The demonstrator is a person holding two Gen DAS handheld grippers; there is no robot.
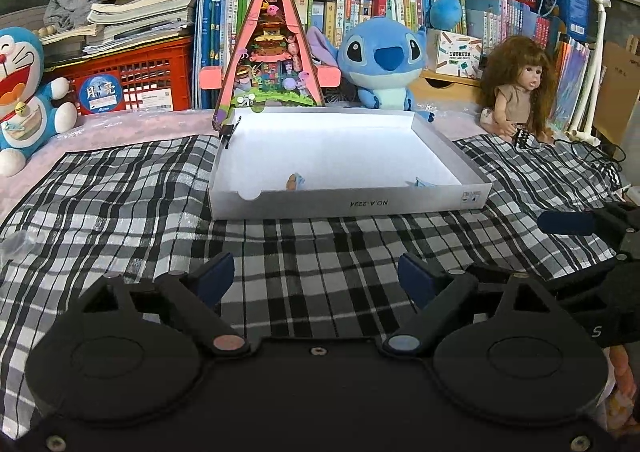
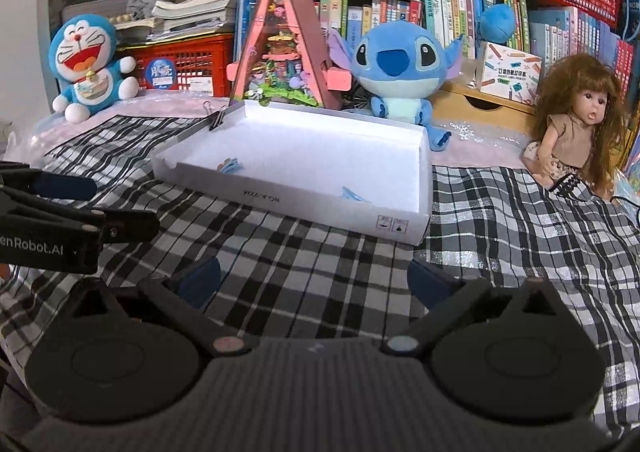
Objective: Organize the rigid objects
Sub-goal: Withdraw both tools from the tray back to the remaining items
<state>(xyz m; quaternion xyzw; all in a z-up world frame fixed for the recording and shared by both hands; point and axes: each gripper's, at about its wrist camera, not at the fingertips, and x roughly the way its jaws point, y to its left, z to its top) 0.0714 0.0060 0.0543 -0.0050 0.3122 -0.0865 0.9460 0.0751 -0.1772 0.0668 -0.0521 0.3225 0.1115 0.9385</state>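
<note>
Two grippers are held over a checked cloth, jaws wide apart and empty: the left gripper (image 1: pixel 316 272) and the right gripper (image 2: pixel 316 278). Ahead of both jaws, well apart, a white box (image 1: pixel 348 206) holds two small blue clips (image 1: pixel 295 182). Judged next, further items should be approached low and released inside the walls. Only from the right wrist is the binder clip (image 2: pixel 216 118) clearly seen on the far corner.
</note>
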